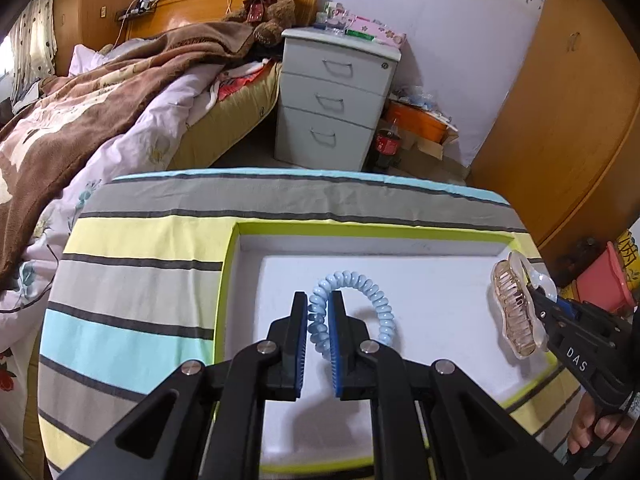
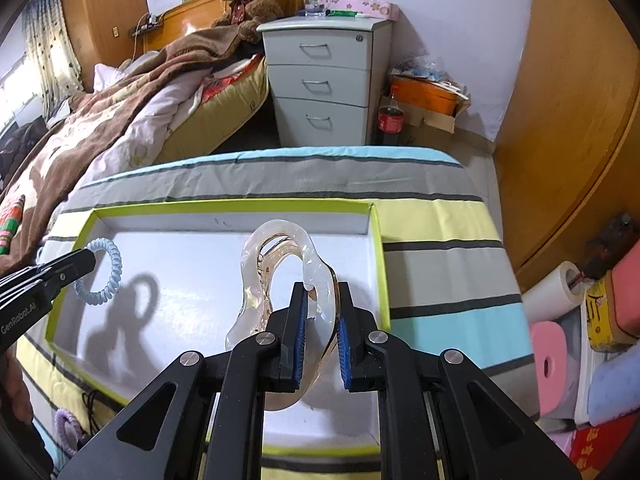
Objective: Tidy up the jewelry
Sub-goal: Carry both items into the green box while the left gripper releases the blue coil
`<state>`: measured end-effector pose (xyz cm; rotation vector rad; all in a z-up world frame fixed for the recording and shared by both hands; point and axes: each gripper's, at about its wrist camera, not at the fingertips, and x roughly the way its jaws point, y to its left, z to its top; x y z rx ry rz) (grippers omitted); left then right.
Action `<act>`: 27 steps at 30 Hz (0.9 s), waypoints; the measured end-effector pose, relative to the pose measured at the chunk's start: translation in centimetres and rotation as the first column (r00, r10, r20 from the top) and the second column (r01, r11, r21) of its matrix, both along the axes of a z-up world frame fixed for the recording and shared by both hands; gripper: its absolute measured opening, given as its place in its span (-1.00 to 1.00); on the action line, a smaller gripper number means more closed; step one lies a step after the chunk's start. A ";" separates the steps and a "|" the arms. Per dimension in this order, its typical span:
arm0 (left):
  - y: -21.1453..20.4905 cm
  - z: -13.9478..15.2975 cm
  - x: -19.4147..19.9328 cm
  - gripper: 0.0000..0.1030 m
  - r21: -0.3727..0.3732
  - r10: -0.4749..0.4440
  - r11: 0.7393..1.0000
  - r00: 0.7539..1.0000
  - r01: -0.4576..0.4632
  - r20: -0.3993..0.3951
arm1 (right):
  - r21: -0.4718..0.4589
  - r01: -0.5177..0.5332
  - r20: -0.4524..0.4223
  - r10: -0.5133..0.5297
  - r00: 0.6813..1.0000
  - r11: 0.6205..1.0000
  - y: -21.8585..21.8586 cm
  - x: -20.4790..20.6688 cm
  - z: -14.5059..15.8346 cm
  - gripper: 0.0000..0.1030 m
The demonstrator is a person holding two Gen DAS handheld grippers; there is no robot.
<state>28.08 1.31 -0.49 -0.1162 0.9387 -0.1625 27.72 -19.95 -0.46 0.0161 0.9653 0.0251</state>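
Note:
A shallow white tray with a lime-green rim (image 1: 228, 264) lies on a striped cloth-covered table (image 1: 132, 240); the tray also shows in the right wrist view (image 2: 378, 240). My left gripper (image 1: 319, 300) is shut on a light blue spiral hair tie (image 1: 380, 300) and holds it above the tray's floor; the hair tie also shows in the right wrist view (image 2: 110, 272). My right gripper (image 2: 323, 292) is shut on a clear pinkish hair claw clip (image 2: 276, 264), held over the tray's right part. The clip also shows in the left wrist view (image 1: 516, 308).
A purple hair tie (image 2: 66, 428) and a dark cord lie on the table near its front left. A bed with a brown blanket (image 1: 100, 92), a grey drawer cabinet (image 1: 332, 96) and a wooden wardrobe (image 1: 568, 120) stand beyond the table. Paper rolls and boxes (image 2: 580, 320) sit at the right.

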 end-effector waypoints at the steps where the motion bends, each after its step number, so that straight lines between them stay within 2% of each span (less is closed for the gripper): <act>1: 0.0 -0.2 0.3 -0.79 0.000 0.002 1.000 1.000 -0.002 -0.002 | -0.002 -0.003 -0.003 0.003 1.000 1.000 0.0 0.1 -0.2 -0.73; 16: -0.2 -2.5 1.6 -0.79 0.026 0.010 1.000 0.998 -0.009 -0.060 | -0.028 -0.003 -0.016 0.003 1.000 1.000 0.4 1.4 -1.5 -0.73; 27: -0.3 -2.3 1.7 -0.77 0.028 0.009 1.000 0.998 -0.007 -0.062 | -0.029 0.005 -0.015 -0.005 1.000 1.000 0.5 1.8 -1.4 -0.73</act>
